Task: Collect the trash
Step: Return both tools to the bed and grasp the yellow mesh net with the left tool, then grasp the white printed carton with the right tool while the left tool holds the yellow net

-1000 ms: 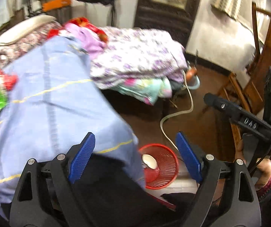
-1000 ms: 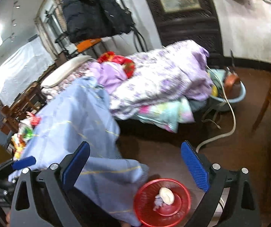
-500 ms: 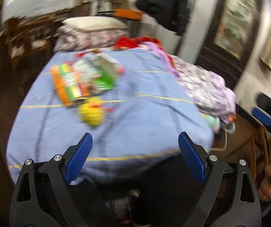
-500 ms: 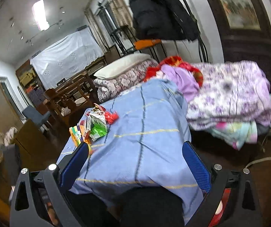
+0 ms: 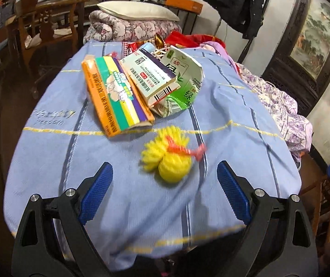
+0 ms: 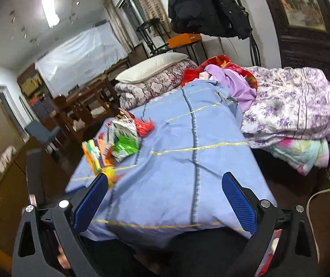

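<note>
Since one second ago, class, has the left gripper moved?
Yes. The left gripper swung from the red basket on the floor up over the blue cloth, now facing the yellow sponge.

Left wrist view: close above the blue cloth, facing down and forward over the yellow foam net and cartons. Right wrist view: farther back and to the right, facing across the same blue cloth. Shared: cloth, cartons, pillow, black jacket.
</note>
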Demonstrator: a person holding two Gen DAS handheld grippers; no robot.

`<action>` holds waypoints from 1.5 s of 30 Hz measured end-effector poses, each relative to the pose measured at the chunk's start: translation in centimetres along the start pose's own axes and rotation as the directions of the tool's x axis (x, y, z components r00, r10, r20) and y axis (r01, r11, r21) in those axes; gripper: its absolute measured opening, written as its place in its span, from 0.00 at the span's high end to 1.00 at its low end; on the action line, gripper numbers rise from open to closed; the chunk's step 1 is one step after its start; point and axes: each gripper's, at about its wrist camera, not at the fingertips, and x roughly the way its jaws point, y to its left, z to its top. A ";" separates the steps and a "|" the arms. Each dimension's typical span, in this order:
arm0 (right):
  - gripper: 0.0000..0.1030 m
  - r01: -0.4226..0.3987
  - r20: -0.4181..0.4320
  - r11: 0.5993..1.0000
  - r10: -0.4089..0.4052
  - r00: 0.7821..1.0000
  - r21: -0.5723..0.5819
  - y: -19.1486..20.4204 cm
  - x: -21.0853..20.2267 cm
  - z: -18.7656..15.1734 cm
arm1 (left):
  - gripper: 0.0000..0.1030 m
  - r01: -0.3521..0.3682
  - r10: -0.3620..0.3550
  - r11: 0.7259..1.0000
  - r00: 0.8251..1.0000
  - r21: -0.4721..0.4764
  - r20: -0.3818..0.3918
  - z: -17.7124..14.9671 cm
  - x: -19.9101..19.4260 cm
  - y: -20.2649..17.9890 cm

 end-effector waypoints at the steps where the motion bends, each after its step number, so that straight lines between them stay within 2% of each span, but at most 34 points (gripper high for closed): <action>1: 0.06 0.006 0.002 1.000 -0.006 1.000 -0.014 0.0 0.1 0.0 | 0.16 -0.003 0.003 1.000 1.000 0.001 -0.003 0.3 0.5 0.0; 3: 0.06 0.011 -0.010 0.998 -0.012 1.000 -0.059 0.2 0.4 -0.2 | 0.19 -0.008 0.008 1.000 1.000 0.009 -0.007 0.5 1.2 -0.3; 5: 0.06 0.025 -0.019 0.996 -0.026 0.999 -0.086 0.2 0.9 -0.4 | 0.30 0.009 -0.009 1.000 1.000 0.011 -0.022 0.4 1.8 -0.4; 7: 0.06 0.019 -0.030 0.995 -0.022 0.999 -0.099 0.0 1.3 -0.6 | 0.51 0.025 -0.025 1.000 0.999 0.011 -0.035 0.0 2.3 -0.2; 9: 0.06 0.028 -0.032 0.992 -0.032 0.999 -0.125 0.1 1.5 -0.9 | 0.63 0.004 -0.004 1.000 1.000 0.024 -0.011 -0.5 1.8 -0.2; 10: 0.06 0.027 -0.025 0.991 -0.031 0.999 -0.131 0.2 1.5 -0.9 | 0.65 0.000 0.000 1.000 1.000 0.015 0.002 -0.8 1.2 0.1; 14: 0.11 -0.044 -0.039 0.984 0.038 0.999 -0.171 0.9 1.9 -1.2 | 0.65 0.015 -0.010 0.999 0.994 -0.043 0.113 -1.6 -3.0 1.7; 17: 0.11 -0.095 -0.044 0.977 0.088 0.995 -0.192 1.7 2.1 -1.5 | 0.65 -0.015 0.023 0.998 0.990 -0.055 0.142 -1.7 -4.6 2.9; 22: 0.11 -0.181 -0.090 0.959 0.165 0.982 -0.219 4.0 3.5 -1.1 | 0.65 0.003 0.015 0.992 0.989 -0.123 0.146 -1.6 -5.2 5.3; 25: 0.11 -0.220 -0.123 0.942 0.195 0.973 -0.254 6.1 4.9 -0.5 | 0.65 -0.009 0.029 0.990 0.989 -0.139 0.144 -1.8 -5.1 6.5; 28: 0.13 -0.229 -0.147 0.929 0.193 0.970 -0.292 8.6 6.6 0.1 | 0.65 -0.022 0.042 0.990 0.989 -0.140 0.141 -2.1 -5.1 7.3; 33: 0.13 -0.255 -0.207 0.940 0.210 0.956 -0.225 11.0 11.3 2.1 | 0.65 -0.044 0.063 0.990 0.988 -0.132 0.141 -2.7 -5.3 8.6; 36: 0.13 -0.237 -0.224 0.943 0.185 0.957 -0.235 12.3 13.8 3.1 | 0.64 -0.043 0.061 0.991 0.988 -0.128 0.141 -3.0 -5.4 9.3; 39: 0.23 -0.244 -0.242 0.943 0.188 0.952 -0.229 13.4 15.7 3.9 | 0.64 -0.031 0.050 0.991 0.989 -0.129 0.141 -3.0 -5.3 9.6; 41: 0.47 -0.238 -0.252 0.946 0.182 0.951 -0.218 13.7 17.1 4.5 | 0.64 -0.025 0.043 0.992 0.989 -0.128 0.141 -2.8 -5.3 9.7; 42: 0.51 -0.238 -0.264 0.951 0.182 0.947 -0.198 13.7 17.9 4.7 | 0.64 -0.023 0.041 0.992 0.989 -0.124 0.142 -2.7 -5.2 9.6; 45: 0.51 -0.217 -0.283 0.965 0.170 0.944 -0.145 13.2 19.8 5.1 | 0.64 -0.024 0.040 0.994 0.988 -0.105 0.149 -2.6 -5.1 9.4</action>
